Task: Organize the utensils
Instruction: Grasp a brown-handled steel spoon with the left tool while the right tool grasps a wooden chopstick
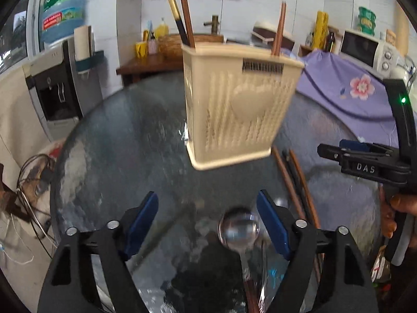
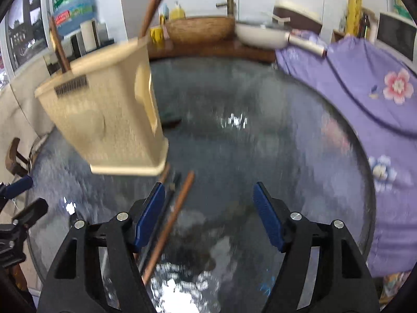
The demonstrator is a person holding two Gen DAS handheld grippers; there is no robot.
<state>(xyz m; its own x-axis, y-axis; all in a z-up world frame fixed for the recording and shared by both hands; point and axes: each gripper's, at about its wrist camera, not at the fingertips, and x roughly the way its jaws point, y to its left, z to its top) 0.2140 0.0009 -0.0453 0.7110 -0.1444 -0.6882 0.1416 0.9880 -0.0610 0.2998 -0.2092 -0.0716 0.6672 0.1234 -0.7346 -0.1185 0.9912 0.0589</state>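
Daylit but motion-blurred, with glare on the glass table (image 2: 234,120) and fisheye-warped edges.

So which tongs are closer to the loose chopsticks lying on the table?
Right. The right tongs hang open just above the loose chopsticks, which run under their left pad. The left tongs are open over a spoon, with the chopsticks off to their right.

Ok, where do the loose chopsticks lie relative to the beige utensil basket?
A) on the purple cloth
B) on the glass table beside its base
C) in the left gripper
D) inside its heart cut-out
B: the loose chopsticks lie flat on the glass table, just off the beige utensil basket base.
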